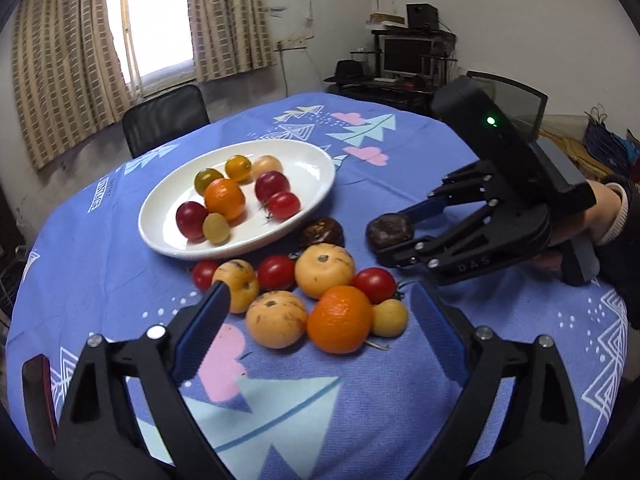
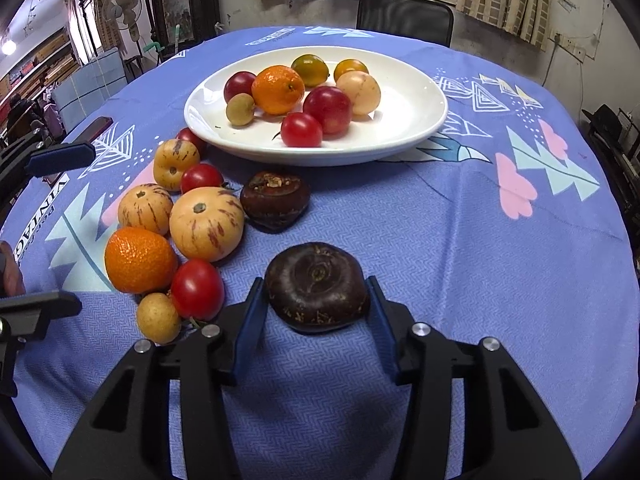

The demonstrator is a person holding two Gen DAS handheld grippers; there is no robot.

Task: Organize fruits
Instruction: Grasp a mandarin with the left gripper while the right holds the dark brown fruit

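Observation:
A white plate (image 1: pixel 316 168) (image 2: pixel 416 120) holds several small fruits: an orange, tomatoes, plums and a longan. In front of it lies a loose pile (image 1: pixel 312 296) with an orange (image 2: pixel 140 260), striped pepino melons (image 2: pixel 206 224), red tomatoes (image 2: pixel 197 289) and a longan. A dark brown water chestnut (image 2: pixel 276 200) sits beside the pile. My right gripper (image 2: pixel 316 292) (image 1: pixel 390 234) is shut on a second water chestnut (image 2: pixel 318 286) (image 1: pixel 388 228), with its blue pads against both sides, low over the cloth. My left gripper (image 1: pixel 320 296) stands open just before the pile, nothing between its fingers.
The round table wears a blue patterned cloth (image 2: pixel 460 240). A black chair (image 1: pixel 166 118) stands behind the plate, under a curtained window. A desk with a monitor (image 1: pixel 406 54) fills the far right corner. A person's hand and sleeve (image 1: pixel 608 212) hold the right gripper.

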